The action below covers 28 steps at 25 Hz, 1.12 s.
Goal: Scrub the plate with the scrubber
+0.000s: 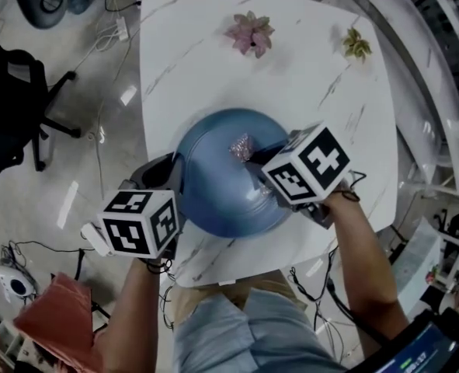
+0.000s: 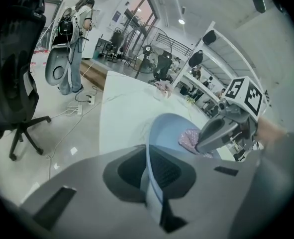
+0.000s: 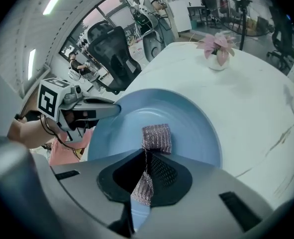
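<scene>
The blue plate point(image 1: 213, 196) sits at the 6 o'clock side of the white marble-patterned desk point(image 1: 206, 61), close to the near edge. Whether it lies flat or is tipped up slightly cannot be told. The left gripper point(image 1: 172, 179) comes in at the plate's 8 o'clock rim, and its own view shows its fingers point(image 2: 174, 171) clamped on that thin rim, seen edge-on between the pads. The right gripper point(image 1: 250, 157) reaches in from 4 o'clock. Its fingers are closed on a narrow tail of the metallic mesh scrubber point(image 3: 155, 138), and the wider pad of the scrubber lies on the plate's inner face, just toward 12 o'clock of centre. Two small potted plants, a pink one point(image 1: 250, 33) and a yellow-green one point(image 1: 357, 45), stand well apart at the desk's 12 and 2 o'clock. The weakest point looks like the hold on the scrubber. Only a thin strip is pinched, so drag against the plate could pull it free or bunch it up, leaving the hard fingertips to scrape the glaze. The rim grip is a second risk, since pressing down away from the clamp could pivot the plate or slip it out. With the plate so near the desk edge, a slip toward 6 o'clock could carry it off the desk.
</scene>
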### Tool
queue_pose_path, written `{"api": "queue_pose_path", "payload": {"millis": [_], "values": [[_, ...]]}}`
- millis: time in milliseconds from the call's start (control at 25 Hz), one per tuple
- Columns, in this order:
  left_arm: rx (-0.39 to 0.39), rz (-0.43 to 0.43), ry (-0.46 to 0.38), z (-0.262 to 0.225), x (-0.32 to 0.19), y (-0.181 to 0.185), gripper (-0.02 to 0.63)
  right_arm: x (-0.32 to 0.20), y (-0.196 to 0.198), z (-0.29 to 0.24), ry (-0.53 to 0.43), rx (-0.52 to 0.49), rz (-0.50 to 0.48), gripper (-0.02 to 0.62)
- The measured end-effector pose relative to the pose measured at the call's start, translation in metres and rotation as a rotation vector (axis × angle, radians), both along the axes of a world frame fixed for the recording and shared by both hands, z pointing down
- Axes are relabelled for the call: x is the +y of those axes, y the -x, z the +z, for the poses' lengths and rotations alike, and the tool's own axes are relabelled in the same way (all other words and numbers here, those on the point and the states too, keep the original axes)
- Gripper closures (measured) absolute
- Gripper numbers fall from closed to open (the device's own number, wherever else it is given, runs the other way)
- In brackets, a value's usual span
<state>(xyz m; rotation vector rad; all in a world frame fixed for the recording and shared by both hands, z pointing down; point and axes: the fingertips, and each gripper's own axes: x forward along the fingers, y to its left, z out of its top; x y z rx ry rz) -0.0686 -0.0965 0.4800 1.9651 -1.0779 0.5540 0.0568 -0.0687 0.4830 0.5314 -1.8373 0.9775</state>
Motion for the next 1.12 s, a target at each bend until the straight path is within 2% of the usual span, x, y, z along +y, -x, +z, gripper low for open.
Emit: {"api": "queue_pose_path", "payload": {"millis": [280,560,960,1120], "values": [[-0.002,-0.003,0.003,0.001,0.001,0.000,0.591,-0.003,0.040,-0.001,-0.013,-0.036,-0.115,0.557],[-0.009,-0.007,-0.001,0.001,0.001,0.001,0.591,0.026,0.074,-0.001,-0.003,-0.073,-0.220,0.557],[-0.014,-0.022,0.001,0.003,-0.001,0.002,0.589,0.088,0.077,0.000,0.073,-0.080,-0.338,0.557],[-0.081,0.014,-0.004,0.005,0.001,-0.001,0.581,0.116,0.067,-0.009,0.128,-0.083,-0.395,0.555]]}}
